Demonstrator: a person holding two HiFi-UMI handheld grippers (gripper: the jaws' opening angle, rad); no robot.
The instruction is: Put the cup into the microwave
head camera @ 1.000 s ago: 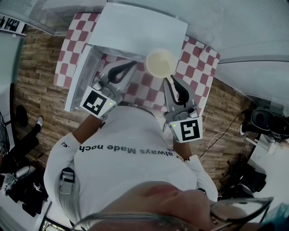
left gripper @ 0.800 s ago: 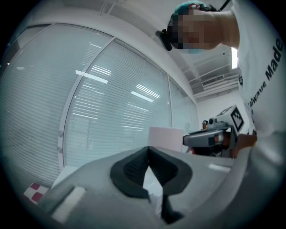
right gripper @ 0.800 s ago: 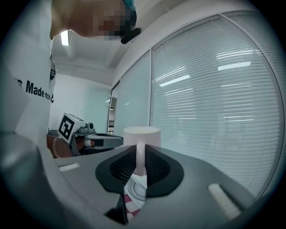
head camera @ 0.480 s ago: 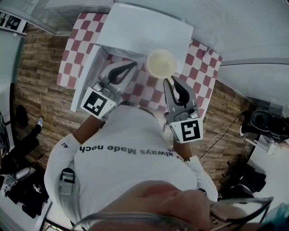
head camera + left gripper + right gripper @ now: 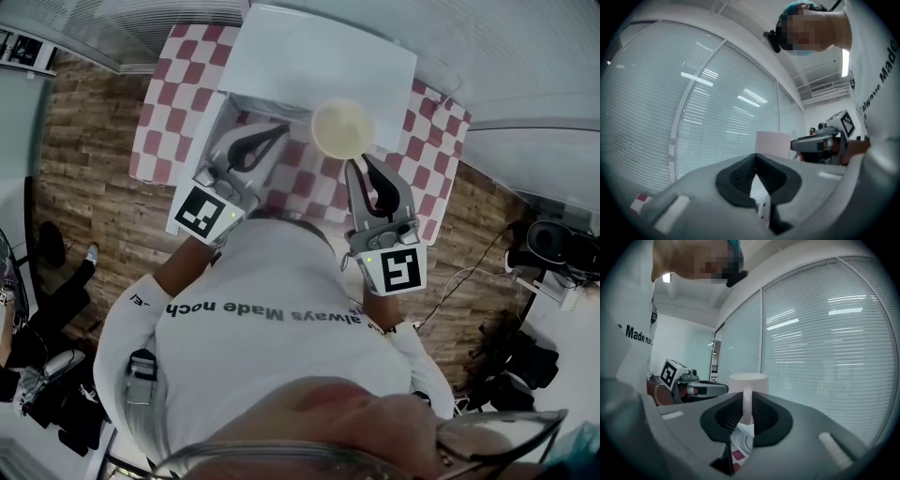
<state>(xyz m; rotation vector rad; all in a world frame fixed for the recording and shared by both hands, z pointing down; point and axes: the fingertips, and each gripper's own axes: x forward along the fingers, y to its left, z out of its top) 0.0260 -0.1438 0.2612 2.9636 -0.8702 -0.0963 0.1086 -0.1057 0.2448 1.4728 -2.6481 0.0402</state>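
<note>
**Operator:** Report claw states, near side first.

**Me:** My right gripper (image 5: 746, 409) is clamped on the handle of the cup (image 5: 342, 127) and holds it upright over the checkered tablecloth (image 5: 431, 141). My left gripper (image 5: 755, 165) has its jaws together on nothing, just left of the cup.

**Operator:** Bearing to the target?

**Me:** The microwave (image 5: 319, 52) lies straight beyond the cup, on the far side. Its door (image 5: 212, 129) appears swung out to the left. The cup sits at my right claw's far tip, so I judge that arm carries it forward.
</note>
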